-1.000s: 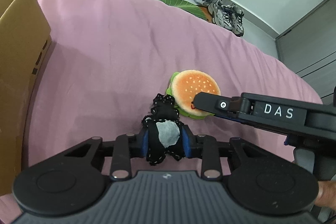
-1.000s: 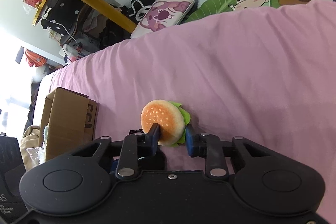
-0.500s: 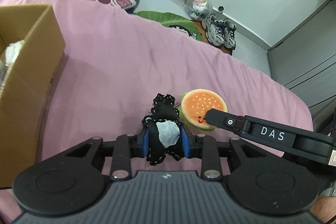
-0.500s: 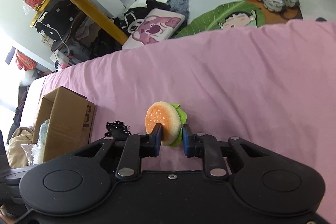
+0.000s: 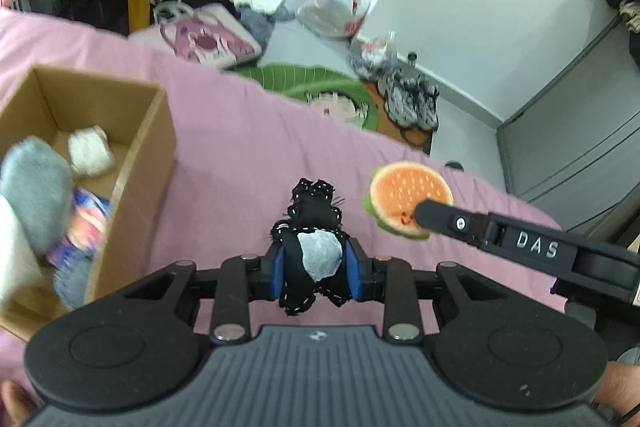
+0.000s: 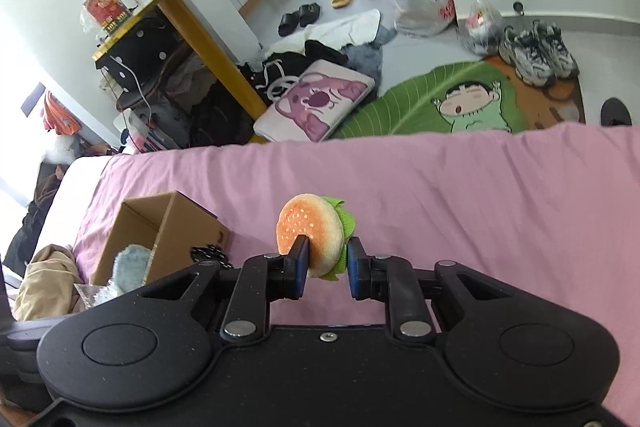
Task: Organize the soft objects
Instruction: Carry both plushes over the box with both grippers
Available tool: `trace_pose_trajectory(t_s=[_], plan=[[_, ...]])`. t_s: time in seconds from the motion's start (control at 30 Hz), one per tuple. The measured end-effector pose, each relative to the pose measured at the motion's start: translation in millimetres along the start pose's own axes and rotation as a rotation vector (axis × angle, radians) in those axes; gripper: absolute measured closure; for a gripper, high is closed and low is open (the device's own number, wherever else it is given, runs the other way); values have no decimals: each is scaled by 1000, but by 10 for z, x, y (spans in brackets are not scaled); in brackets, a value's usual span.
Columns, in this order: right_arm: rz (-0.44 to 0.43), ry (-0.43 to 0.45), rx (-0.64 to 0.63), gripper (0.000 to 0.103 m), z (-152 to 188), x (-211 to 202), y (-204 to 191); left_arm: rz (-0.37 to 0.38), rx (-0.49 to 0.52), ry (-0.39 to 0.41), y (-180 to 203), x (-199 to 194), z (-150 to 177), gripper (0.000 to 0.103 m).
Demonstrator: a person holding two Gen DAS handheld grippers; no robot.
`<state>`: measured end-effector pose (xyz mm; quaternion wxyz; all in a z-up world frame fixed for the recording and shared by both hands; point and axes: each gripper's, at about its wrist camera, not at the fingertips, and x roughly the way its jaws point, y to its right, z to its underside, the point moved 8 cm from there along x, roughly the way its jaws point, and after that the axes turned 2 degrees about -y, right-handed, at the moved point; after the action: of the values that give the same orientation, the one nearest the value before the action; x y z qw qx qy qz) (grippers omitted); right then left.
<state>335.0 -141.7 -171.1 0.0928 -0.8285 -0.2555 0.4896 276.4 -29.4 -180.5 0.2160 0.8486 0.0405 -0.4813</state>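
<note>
We are holding two soft toys above a bed (image 6: 480,179) draped in smooth pink sheet. Our left gripper (image 5: 316,269) is clamping a floppy black fabric toy (image 5: 312,239) with white stitching and a grey patch. Our right gripper (image 6: 326,269) is squeezing a round plush hamburger (image 6: 310,231), orange bun and green felt lettuce. An open cardboard box (image 5: 120,147) is sitting to the left, holding fluffy grey and white shapes, blurred and partly cut off.
</note>
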Motion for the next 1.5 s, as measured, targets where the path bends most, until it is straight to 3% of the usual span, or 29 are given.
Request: trace_pose_trajectory(t_s=[0.8, 1.23, 1.5], plan=[[-19, 47, -151, 83, -127, -72, -1043, -52, -12, 123, -805, -697, -333, 73], [-32, 32, -229, 83, -116, 64, -1459, -89, -84, 122, -1321, -625, -417, 73], [-41, 0, -315, 83, -88, 223, -1647, -155, -78, 97, -1544, -499, -432, 73]])
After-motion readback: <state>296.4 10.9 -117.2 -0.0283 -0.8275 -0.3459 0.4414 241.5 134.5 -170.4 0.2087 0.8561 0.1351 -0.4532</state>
